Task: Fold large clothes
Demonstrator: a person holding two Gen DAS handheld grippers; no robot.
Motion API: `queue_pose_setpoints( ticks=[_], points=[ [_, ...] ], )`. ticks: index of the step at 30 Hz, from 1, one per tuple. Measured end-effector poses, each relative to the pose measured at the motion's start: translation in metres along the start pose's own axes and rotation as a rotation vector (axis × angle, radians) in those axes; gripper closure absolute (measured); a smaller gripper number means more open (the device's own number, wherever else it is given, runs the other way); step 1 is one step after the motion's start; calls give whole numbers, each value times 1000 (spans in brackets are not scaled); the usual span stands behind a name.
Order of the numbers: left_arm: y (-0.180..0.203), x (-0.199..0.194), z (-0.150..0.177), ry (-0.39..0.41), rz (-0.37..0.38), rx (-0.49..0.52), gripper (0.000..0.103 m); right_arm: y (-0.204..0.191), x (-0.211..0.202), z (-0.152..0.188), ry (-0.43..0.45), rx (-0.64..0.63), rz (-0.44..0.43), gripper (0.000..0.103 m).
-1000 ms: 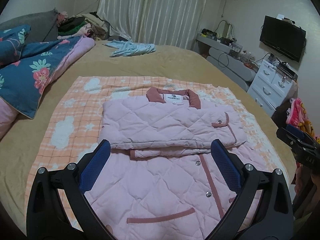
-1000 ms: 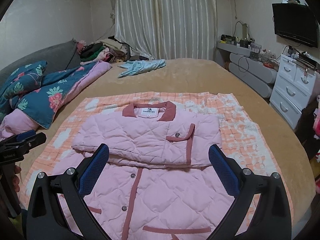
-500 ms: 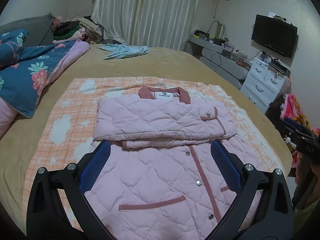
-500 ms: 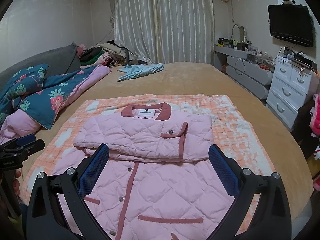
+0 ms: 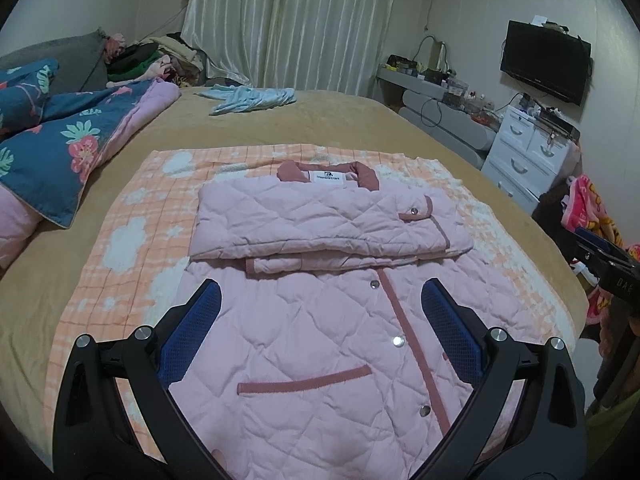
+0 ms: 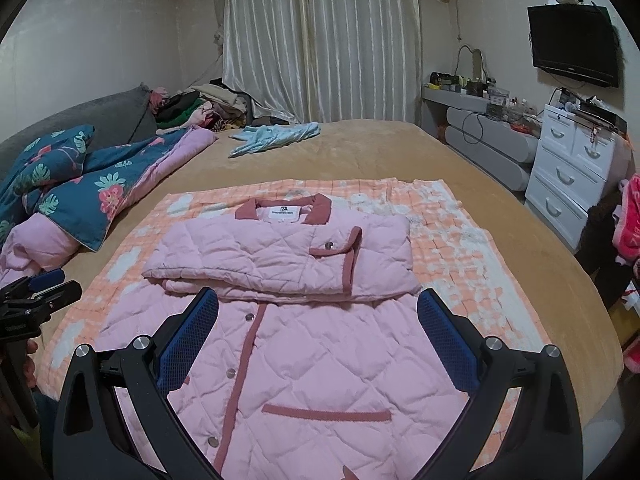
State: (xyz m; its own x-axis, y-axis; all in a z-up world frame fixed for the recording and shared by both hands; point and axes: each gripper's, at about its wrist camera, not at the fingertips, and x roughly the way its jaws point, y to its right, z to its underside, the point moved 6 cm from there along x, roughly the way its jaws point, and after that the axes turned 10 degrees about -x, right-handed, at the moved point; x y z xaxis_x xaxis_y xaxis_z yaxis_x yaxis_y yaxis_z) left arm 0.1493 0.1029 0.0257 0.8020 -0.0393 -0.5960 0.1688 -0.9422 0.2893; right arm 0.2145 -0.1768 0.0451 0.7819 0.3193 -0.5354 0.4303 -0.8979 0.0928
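A pink quilted jacket (image 5: 320, 344) with dusty-rose trim lies front-up on an orange checked blanket (image 5: 136, 240) on the bed. Both sleeves are folded across its chest in a flat band (image 5: 320, 224) below the collar (image 5: 328, 172). My left gripper (image 5: 320, 300) hovers open above the lower left half, nothing between its blue pads. In the right wrist view the same jacket (image 6: 320, 360) fills the foreground, and my right gripper (image 6: 318, 308) hangs open over the lower right half. Each gripper shows at the other view's edge: right one (image 5: 608, 256), left one (image 6: 36, 292).
A tan bedspread (image 5: 320, 120) covers the bed. A blue floral quilt (image 5: 60, 140) is heaped at the left, and a light-blue garment (image 5: 252, 98) lies at the far end. White drawers (image 6: 568, 172) and a pink towel (image 5: 592, 208) stand right of the bed.
Both grippers have drawn back toward the near edge and risen, so more of the jacket's lower half and hem pockets show. The jacket has not moved; both stay open.
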Motion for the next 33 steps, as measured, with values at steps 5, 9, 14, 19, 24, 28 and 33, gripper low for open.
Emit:
queue_pose_setpoints(
  ticks=[5,9,14,19,24,28,33],
  points=[
    [-2,-2,9,-1,-6,4,9,4,-5,11,-9,-4,12,4],
    [-3,-4,15,1,-15,6,9,6,-8,21,-18,-10,20,4],
    [-9,-8,26,14,-25,0,9,8,-12,30,-20,-15,25,4],
    [-13,-10,36,14,-28,10,9,10,-16,42,-18,-22,35,4],
    [-21,-9,47,3,-46,8,9,14,-17,56,-32,-25,42,4],
    [-28,-7,56,-12,-64,16,9,15,-15,69,-54,-29,50,4],
    [-39,-4,66,-33,-94,27,9,19,-10,81,-77,-28,57,4]
  ],
)
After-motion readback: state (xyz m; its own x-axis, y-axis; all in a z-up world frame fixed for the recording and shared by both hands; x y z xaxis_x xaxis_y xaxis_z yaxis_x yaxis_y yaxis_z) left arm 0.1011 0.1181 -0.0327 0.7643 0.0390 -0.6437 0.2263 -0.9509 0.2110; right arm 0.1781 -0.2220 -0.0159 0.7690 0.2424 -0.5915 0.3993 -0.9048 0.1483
